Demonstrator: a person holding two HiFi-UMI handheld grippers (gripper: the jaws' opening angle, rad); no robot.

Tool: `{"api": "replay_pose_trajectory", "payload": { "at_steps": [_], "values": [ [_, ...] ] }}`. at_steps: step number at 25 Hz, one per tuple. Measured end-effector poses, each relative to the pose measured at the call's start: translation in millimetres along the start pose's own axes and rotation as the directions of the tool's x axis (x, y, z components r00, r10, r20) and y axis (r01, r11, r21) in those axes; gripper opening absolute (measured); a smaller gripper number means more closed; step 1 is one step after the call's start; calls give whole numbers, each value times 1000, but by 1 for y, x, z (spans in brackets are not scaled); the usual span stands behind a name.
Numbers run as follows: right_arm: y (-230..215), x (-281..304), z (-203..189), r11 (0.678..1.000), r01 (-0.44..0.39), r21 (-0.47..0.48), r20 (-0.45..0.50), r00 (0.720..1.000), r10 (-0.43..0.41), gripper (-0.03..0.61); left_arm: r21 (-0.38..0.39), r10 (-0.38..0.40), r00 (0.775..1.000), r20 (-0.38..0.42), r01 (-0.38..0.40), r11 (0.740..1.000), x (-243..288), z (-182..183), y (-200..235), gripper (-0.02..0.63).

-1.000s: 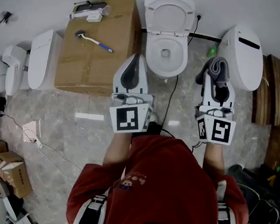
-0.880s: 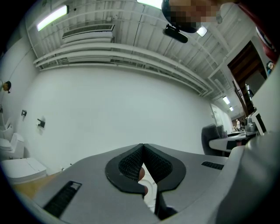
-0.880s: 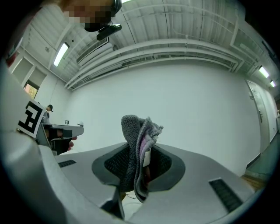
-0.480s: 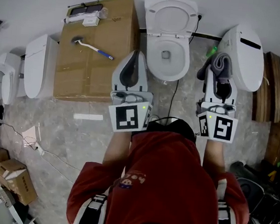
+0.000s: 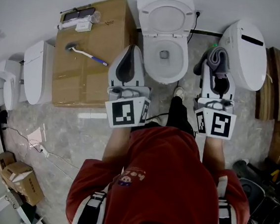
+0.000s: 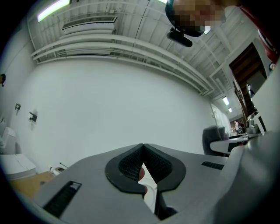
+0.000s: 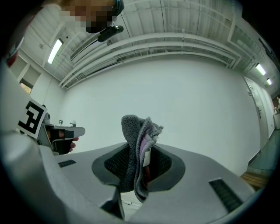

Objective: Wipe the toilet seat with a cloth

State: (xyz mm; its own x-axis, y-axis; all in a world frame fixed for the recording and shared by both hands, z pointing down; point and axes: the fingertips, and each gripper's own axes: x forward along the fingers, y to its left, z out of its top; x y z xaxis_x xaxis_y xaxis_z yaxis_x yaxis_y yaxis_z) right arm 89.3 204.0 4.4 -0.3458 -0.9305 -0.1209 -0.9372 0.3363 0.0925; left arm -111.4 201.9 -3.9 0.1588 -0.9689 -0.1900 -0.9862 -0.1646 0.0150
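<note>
The right gripper (image 7: 141, 168) is clamping the apparently soft, light cloth (image 7: 133, 131) by its bunched middle, loose folds flopping beyond the jaws, while the left gripper (image 6: 142, 164) is sitting closed, empty.

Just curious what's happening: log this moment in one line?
left gripper: jaws shut, empty | right gripper: jaws shut on grey cloth | toilet: lid up, not reached

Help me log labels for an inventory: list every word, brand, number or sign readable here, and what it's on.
No text reads clearly anywhere.
Red shirt: small chest print, too blurred.
Cardboard box: faint marks, too small.
Small floor carton: dark print, too small.
Marker cube and its twin: square patterns only, no letters.
</note>
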Motion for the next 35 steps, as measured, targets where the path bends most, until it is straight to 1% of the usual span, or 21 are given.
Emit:
{"api": "replay_pose_trajectory", "payload": {
  "at_steps": [14,22,25,28,31,35],
  "values": [
    [-131,125,-26,998,-43,40,11,999,42,94,34,38,999,-4,-38,999,161,-19,-52,12],
    [-178,187,-56,993,-86,83,-23,996,88,94,43,80,996,-33,-79,996,232,-44,-66,12],
    [-185,206,-72,989,-104,102,-47,993,109,94,35,99,994,-53,-97,995,249,-58,-62,12],
    [-182,222,-87,988,-109,111,-68,991,117,94,39,118,991,-61,-116,993,260,-71,-50,12],
    [-169,231,-105,987,-106,118,-105,987,118,94,37,122,990,-72,-119,992,262,-88,-35,12],
    [-139,252,-131,989,-96,112,-139,984,111,94,39,104,991,-84,-101,994,265,-114,-7,12]
  ]
}}
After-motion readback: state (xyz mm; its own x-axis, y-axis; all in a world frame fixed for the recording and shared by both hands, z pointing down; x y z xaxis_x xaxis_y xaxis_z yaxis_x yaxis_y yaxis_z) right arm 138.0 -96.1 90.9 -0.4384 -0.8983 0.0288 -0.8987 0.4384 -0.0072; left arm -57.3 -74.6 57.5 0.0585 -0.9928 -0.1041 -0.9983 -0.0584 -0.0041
